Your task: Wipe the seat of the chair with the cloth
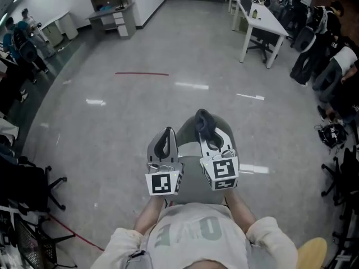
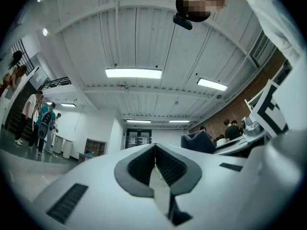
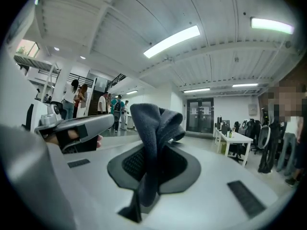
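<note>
In the head view I hold both grippers side by side over a grey chair seat (image 1: pixel 189 178), jaws pointing away from me. My right gripper (image 1: pixel 205 134) is shut on a dark grey cloth (image 1: pixel 203 120). In the right gripper view the cloth (image 3: pixel 156 128) stands up folded from between the jaws of the right gripper (image 3: pixel 147 174). My left gripper (image 1: pixel 166 137) sits just left of it, and its jaws meet with nothing between them. The left gripper view looks up at the ceiling past the closed left gripper (image 2: pixel 154 152). Most of the seat is hidden under the grippers.
Bare grey floor with a red line (image 1: pixel 141 73) lies ahead. A white table (image 1: pixel 263 18) and black office chairs (image 1: pixel 305 38) stand at the back right, a grey desk (image 1: pixel 112 13) at the back left. A black chair base (image 1: pixel 39 189) is at my left, people beyond it.
</note>
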Motion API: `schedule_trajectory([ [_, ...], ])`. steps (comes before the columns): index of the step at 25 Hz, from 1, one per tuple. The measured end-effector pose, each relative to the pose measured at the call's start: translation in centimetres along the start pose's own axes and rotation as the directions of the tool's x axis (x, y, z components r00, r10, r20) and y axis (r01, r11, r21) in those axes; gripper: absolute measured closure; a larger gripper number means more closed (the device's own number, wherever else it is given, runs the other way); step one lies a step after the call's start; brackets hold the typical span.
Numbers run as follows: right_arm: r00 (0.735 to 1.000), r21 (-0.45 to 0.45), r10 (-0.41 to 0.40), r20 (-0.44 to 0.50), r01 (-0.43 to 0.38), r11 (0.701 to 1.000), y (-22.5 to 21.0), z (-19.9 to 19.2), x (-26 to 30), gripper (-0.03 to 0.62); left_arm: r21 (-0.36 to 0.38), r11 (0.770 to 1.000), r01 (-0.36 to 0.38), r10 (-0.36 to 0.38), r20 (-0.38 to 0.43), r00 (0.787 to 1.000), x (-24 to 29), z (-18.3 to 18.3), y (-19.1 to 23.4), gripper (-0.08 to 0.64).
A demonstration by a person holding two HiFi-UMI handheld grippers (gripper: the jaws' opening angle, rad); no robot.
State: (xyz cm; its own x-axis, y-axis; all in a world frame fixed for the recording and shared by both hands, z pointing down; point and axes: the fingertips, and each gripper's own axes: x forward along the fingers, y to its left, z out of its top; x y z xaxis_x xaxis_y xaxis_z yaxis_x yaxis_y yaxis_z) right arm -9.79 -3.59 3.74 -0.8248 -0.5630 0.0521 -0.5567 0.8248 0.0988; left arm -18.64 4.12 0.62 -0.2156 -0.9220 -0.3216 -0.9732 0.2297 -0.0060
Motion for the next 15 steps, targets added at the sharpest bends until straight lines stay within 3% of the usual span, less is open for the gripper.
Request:
schedule_trajectory([
  [15,1.0,-0.014,-0.003,0.027,0.003,1.0,-0.7,1.1,-0.6,0.543,-0.011,1.0,-0.002,0.002,0.033,0.999,0.4,1.1,-0.8,0.545],
])
